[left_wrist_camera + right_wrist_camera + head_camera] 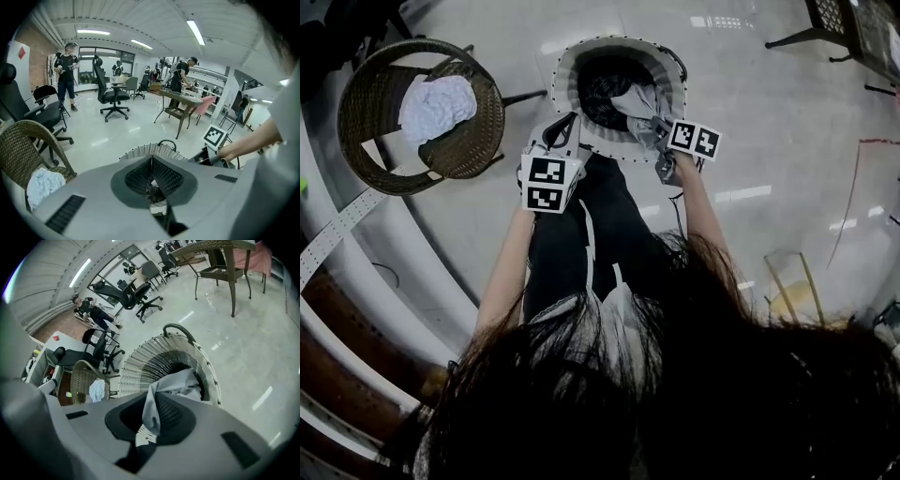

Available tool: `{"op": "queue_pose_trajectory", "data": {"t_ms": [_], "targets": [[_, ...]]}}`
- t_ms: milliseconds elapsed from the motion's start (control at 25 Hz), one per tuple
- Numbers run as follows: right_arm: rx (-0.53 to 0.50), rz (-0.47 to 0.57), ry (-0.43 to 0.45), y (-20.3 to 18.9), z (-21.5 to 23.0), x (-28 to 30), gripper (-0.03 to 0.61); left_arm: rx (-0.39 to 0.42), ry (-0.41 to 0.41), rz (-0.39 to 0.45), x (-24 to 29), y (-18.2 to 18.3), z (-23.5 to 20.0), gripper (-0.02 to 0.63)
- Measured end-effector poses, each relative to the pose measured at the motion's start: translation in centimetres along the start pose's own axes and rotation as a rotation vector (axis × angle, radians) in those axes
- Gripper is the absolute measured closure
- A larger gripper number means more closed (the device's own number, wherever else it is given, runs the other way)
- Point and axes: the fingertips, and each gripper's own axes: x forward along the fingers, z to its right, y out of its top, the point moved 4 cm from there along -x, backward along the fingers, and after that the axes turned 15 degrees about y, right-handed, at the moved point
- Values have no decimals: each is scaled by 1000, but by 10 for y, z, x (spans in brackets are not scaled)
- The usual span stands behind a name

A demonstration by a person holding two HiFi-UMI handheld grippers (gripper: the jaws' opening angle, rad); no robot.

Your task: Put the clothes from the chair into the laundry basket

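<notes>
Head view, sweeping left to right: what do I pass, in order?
wicker chair → left gripper → laundry basket → right gripper, clamped on a grey garment → dark table at the top right corner

no legible words, brands, labels or numbers anywhere; only black-and-white coded square markers, bearing patterns, no letters or digits.

Both your forearms are stretched out ahead and angled down. Your left gripper sits near your right gripper, to its left and about level with it. Left jaws are drawn together; right jaws are clamped on a fold of grey cloth that trails forward past the tips.
</notes>
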Motion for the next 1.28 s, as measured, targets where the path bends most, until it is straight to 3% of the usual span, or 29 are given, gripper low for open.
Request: {"op": "queue_pose_trajectory", "data": {"t_ms": [320, 760, 1280], "targets": [[102, 6, -44, -10, 34, 25, 529, 17, -35, -51, 21, -21, 3, 592], [75, -21, -59, -19, 30, 23, 529, -14, -24, -56, 12, -31, -6, 592], [-57, 57, 46, 3, -40, 2, 529, -60, 36, 2, -30, -27, -38, 592]]}}
